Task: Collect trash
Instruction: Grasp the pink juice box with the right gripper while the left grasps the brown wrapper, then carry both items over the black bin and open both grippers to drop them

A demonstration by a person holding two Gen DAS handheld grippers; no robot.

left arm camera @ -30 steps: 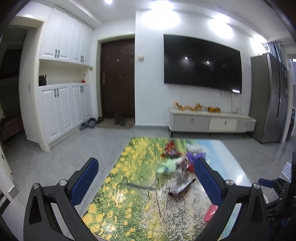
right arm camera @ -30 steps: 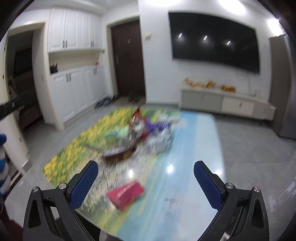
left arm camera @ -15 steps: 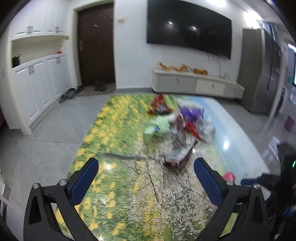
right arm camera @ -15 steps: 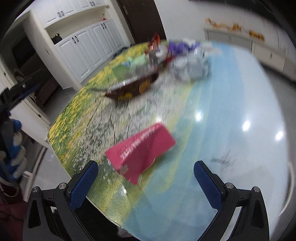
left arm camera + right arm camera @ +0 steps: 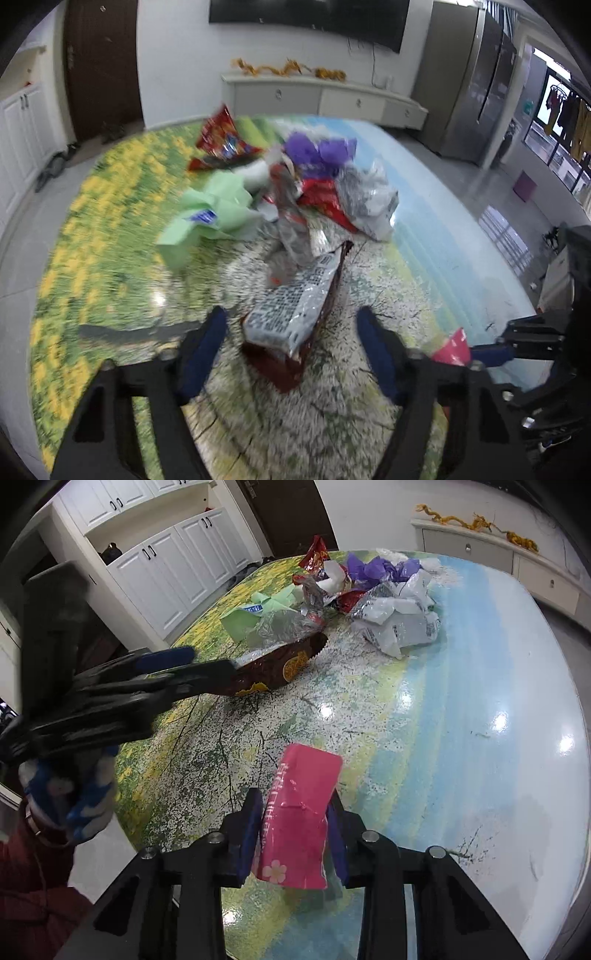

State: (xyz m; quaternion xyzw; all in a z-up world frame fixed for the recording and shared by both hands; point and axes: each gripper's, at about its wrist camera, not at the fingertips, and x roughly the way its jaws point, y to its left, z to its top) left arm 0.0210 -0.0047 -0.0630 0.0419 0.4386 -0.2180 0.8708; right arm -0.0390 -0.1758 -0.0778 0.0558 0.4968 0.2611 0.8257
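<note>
My right gripper (image 5: 293,812) has closed onto a pink tissue packet (image 5: 301,812) at the near edge of the table (image 5: 461,709); the packet sits pinched between both pads. The packet also shows in the left wrist view (image 5: 452,345). My left gripper (image 5: 290,332) is open, its fingers on either side of a brown and silver snack wrapper (image 5: 295,314), not closed on it. The wrapper also shows in the right wrist view (image 5: 280,661). Behind lies a trash pile: a green paper (image 5: 210,218), a red snack bag (image 5: 221,140), purple plastic (image 5: 317,151) and clear crumpled bags (image 5: 369,199).
The table has a glossy flower-field print. A white TV cabinet (image 5: 321,96) stands against the far wall, white cupboards (image 5: 166,565) at the left, a grey fridge (image 5: 469,81) at the right. A gloved hand (image 5: 70,794) holds the left gripper.
Both grippers dropped toward the table. The right gripper went from wide open to closed on the pink packet. The left gripper narrowed around the brown wrapper.
</note>
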